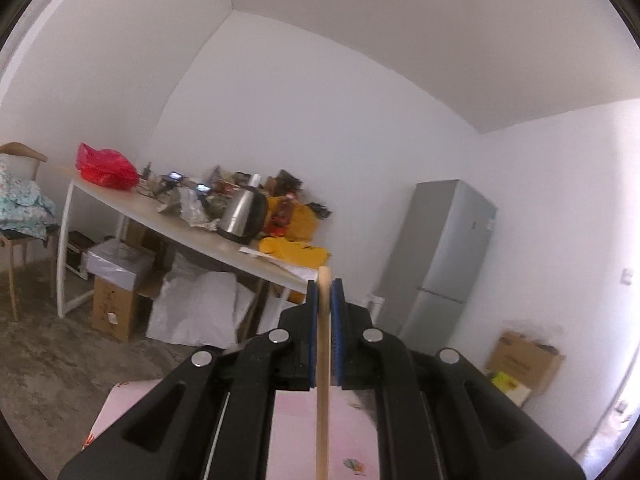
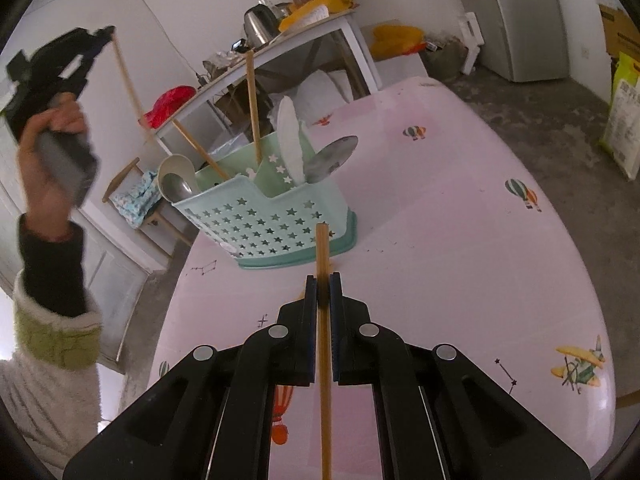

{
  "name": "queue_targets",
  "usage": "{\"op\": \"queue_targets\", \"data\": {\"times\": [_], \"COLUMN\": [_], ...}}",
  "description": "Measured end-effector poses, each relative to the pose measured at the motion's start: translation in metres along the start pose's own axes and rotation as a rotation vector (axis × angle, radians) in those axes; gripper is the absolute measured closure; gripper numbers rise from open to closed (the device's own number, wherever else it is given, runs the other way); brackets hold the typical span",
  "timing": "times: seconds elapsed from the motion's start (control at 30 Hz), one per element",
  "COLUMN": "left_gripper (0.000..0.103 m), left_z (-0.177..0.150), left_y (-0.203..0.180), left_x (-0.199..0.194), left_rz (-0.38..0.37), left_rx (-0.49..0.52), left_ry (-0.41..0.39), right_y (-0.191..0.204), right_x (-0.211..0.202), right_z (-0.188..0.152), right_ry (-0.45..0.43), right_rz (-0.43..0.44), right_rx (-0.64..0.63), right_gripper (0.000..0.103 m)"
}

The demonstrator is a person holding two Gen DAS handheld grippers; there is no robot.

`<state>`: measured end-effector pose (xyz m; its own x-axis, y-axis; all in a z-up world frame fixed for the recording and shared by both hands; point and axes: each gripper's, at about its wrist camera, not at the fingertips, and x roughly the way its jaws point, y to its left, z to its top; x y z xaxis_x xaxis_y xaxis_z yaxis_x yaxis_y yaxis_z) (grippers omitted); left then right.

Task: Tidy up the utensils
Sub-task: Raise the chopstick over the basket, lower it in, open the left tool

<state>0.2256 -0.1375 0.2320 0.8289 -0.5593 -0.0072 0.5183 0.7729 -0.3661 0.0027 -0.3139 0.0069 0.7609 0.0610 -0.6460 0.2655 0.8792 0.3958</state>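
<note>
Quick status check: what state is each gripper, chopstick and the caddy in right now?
Left gripper: shut on left chopstick, raised off the table.
Right gripper: shut on right chopstick, above the table.
Caddy: upright on the table, holding two chopsticks, spoons, white scoop.

My right gripper (image 2: 323, 280): matte black linkage arms, four round silver pivot pins, dark blue ribbed pads. Left gripper (image 1: 324, 284) built identically. My left sleeve (image 2: 56, 320): black cuff, green band, then fuzzy white, possibly fleece; blurred.
</note>
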Motion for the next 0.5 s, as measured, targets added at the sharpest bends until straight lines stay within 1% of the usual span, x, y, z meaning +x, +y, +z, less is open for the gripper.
{"op": "queue_targets", "data": {"times": [0.07,0.13,0.23,0.33,0.5], "left_gripper": [0.097,0.097,0.097,0.097,0.097], "left_z": [-0.015,-0.032,-0.052,-0.064,-0.069], "left_y": [0.000,-0.001,-0.001,0.000,0.006], "left_x": [0.010,0.019,0.024,0.024,0.021], "left_rz": [0.036,0.068,0.087,0.095,0.098], "left_rx": [0.020,0.044,0.059,0.074,0.084], "left_ry": [0.002,0.022,0.044,0.054,0.068], "right_y": [-0.002,-0.004,-0.007,-0.009,-0.011], "right_x": [0.000,-0.001,0.000,-0.001,-0.003], "right_z": [0.001,0.002,0.002,0.001,0.000], "right_ry": [-0.006,-0.009,-0.010,-0.010,-0.012], "right_rz": [0.002,0.001,0.000,0.002,0.008], "right_rx": [0.004,0.006,0.012,0.014,0.020], "right_gripper": [0.099,0.099,0.099,0.099,0.099]}}
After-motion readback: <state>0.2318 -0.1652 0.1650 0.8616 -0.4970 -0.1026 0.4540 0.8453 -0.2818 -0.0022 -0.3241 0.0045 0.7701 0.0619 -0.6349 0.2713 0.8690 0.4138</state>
